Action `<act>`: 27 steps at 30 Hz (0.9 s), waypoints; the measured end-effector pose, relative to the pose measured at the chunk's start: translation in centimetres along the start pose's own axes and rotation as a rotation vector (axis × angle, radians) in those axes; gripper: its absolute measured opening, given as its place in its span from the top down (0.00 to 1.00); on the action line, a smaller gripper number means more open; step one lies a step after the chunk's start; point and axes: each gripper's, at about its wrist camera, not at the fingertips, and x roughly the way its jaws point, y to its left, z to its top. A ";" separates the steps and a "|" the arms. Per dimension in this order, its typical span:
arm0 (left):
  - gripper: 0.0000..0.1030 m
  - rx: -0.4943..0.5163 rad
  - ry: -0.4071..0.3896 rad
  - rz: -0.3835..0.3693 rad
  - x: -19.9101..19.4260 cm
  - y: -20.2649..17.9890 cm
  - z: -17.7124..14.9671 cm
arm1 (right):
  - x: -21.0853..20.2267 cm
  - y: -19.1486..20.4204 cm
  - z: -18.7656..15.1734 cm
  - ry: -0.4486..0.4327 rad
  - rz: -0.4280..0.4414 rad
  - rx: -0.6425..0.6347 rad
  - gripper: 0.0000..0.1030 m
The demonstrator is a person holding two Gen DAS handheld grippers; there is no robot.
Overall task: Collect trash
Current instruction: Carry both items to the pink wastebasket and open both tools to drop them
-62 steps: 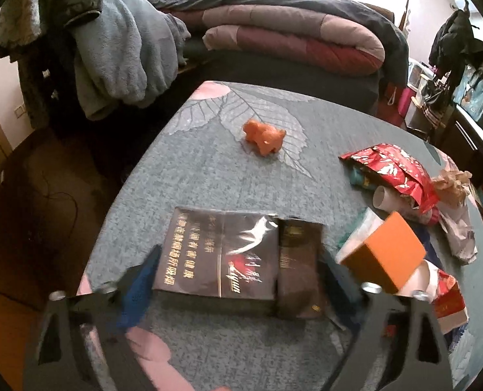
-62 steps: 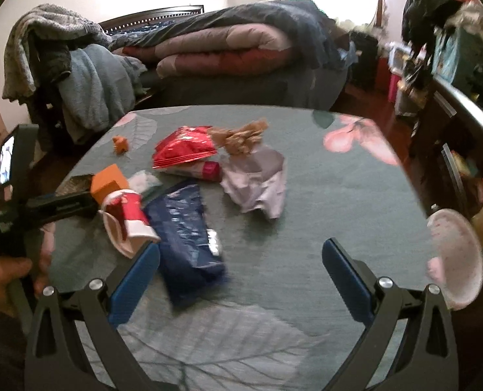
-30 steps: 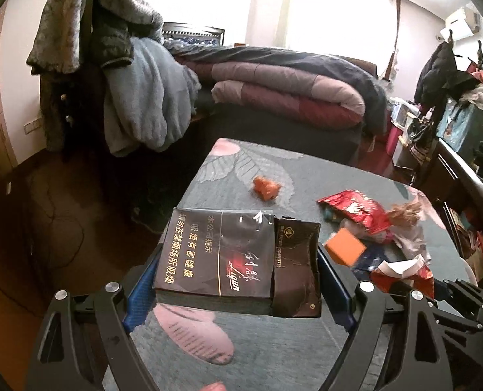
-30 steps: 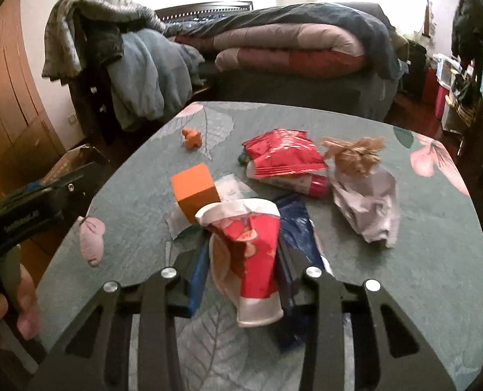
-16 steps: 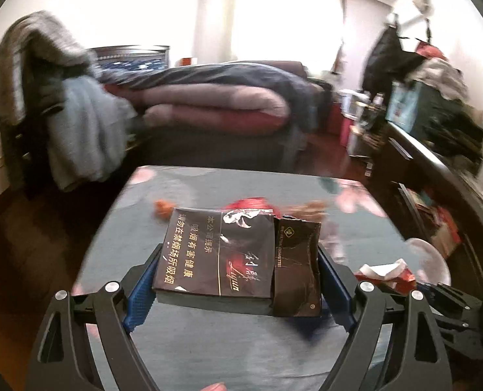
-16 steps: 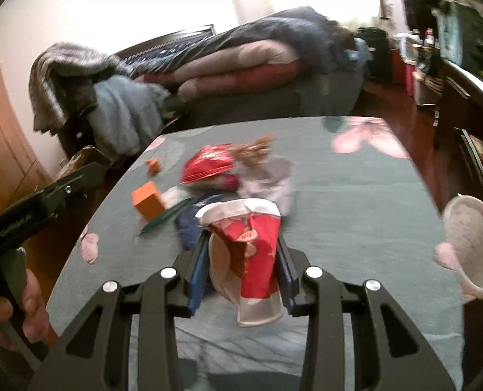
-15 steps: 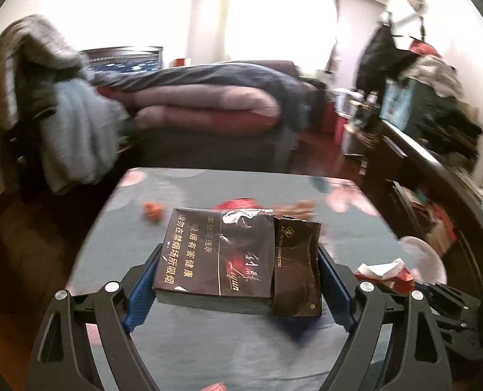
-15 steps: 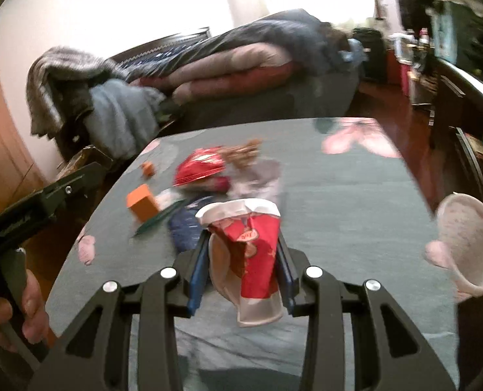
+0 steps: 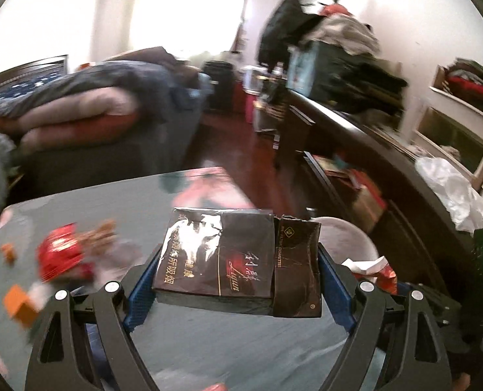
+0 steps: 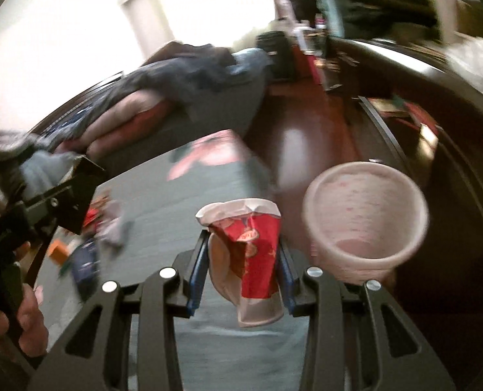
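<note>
My left gripper (image 9: 238, 270) is shut on a dark cigarette carton (image 9: 218, 254) and a smaller dark pack (image 9: 297, 267) pressed side by side between its blue pads, held above the grey-green flowered table (image 9: 78, 215). My right gripper (image 10: 243, 260) is shut on a crushed red and white paper cup (image 10: 251, 254). A pink bin (image 10: 365, 221) stands just right of the cup, past the table's edge. In the left wrist view the pink bin (image 9: 349, 238) shows partly behind the pack. A red wrapper (image 9: 62, 254), an orange block (image 9: 20, 303) and other blurred litter lie on the table at left.
A bed with piled quilts (image 9: 78, 114) lies behind the table. A dark sideboard (image 9: 355, 130) with clutter and a white plastic bag (image 9: 446, 189) runs along the right. Red-brown wooden floor (image 9: 267, 169) shows between them. A person's hand (image 10: 29, 319) holds the left gripper's handle.
Both grippers have swung to the right with their loads still held. The litter pile has slid to the left of both views, and the pink bin has come close in front of the right gripper.
</note>
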 end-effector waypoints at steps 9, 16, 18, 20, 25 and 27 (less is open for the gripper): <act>0.16 0.121 0.099 -0.150 8.5 -9.0 2.4 | 2.2 -9.6 0.9 -0.012 -0.153 0.111 0.63; 0.16 0.176 0.203 -0.209 16.7 -13.7 2.8 | 5.6 -14.4 1.4 -0.002 -0.199 0.151 0.62; 0.16 0.179 0.227 -0.212 18.4 -14.5 2.7 | 6.7 -15.6 1.5 0.004 -0.208 0.165 0.62; 0.14 0.176 0.244 -0.209 19.7 -15.0 2.6 | 7.8 -16.3 1.6 0.009 -0.212 0.174 0.61; 0.04 0.123 0.269 -0.249 21.2 -14.7 3.4 | 9.8 -17.5 1.4 0.007 -0.211 0.188 0.45; 0.04 0.101 0.268 -0.259 21.3 -14.5 3.7 | 10.1 -17.7 1.3 0.003 -0.213 0.190 0.40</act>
